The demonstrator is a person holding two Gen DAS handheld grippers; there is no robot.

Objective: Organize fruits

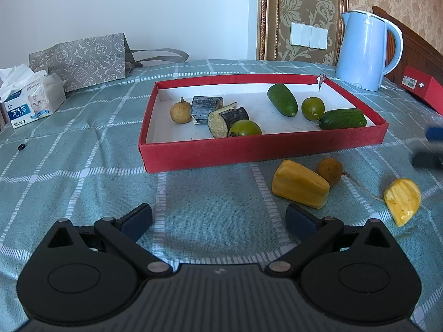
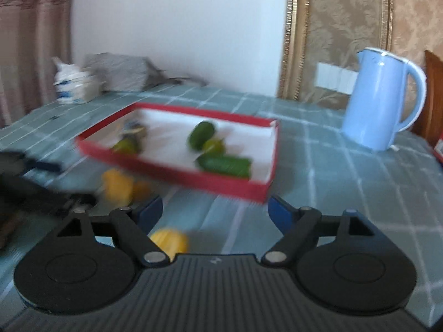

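Observation:
A red tray (image 1: 263, 149) on the checked cloth holds two cucumbers (image 1: 282, 99), two green round fruits (image 1: 313, 108), a brown round fruit (image 1: 180, 113) and dark cane pieces (image 1: 206, 108). In front of the tray lie a yellow wedge (image 1: 300, 184), a second brown round fruit (image 1: 329, 171) and a small yellow piece (image 1: 402, 200). My left gripper (image 1: 220, 215) stands open above bare cloth, left of the wedge. In the blurred right wrist view my right gripper (image 2: 216, 206) is open with nothing between its fingers, near the tray's corner (image 2: 257, 191). A yellow piece (image 2: 170, 239) lies beneath it, by its left finger.
A blue kettle (image 1: 365, 49) stands behind the tray to the right, with a red box (image 1: 423, 88) beyond it. A tissue pack (image 1: 30, 102) and a grey patterned bag (image 1: 80, 61) sit at the back left. A small black ring (image 1: 21, 147) lies on the cloth at left.

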